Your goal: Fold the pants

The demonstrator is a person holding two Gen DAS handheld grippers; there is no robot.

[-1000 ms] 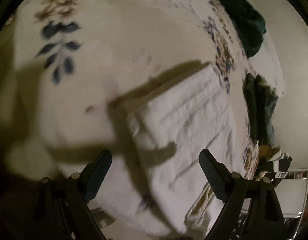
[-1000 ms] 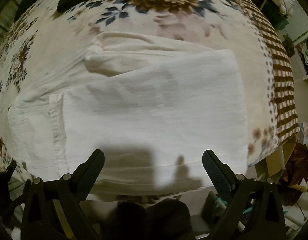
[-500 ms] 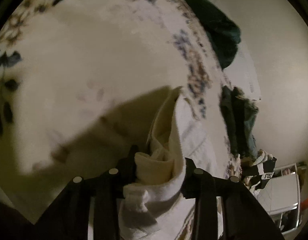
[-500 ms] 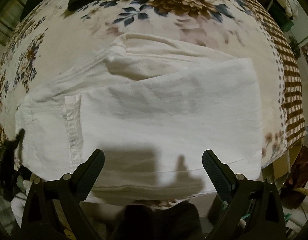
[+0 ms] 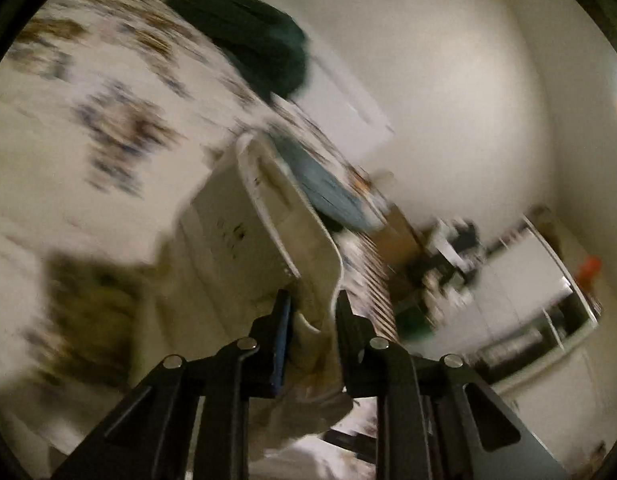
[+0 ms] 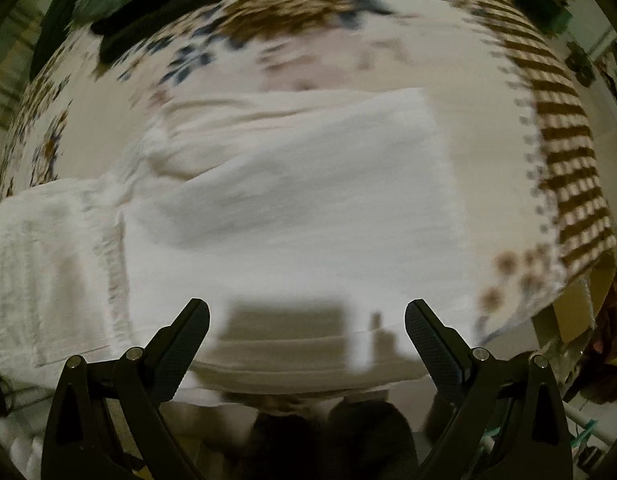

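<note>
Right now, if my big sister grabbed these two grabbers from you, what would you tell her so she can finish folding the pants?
Left gripper: shut on a bunched end of the white pants, lifted off the flowered bedspread.
Right gripper: open, holding nothing, above the near edge of the pants.
Pants: lying across the bedspread, already doubled over, with the top layer flat.
Done: at least one fold is in, and one end is picked up.
Left: probably carry the lifted end over the flat part, lay it down, let go and smooth it. The pictures are blurry, so check the grip first.
</note>
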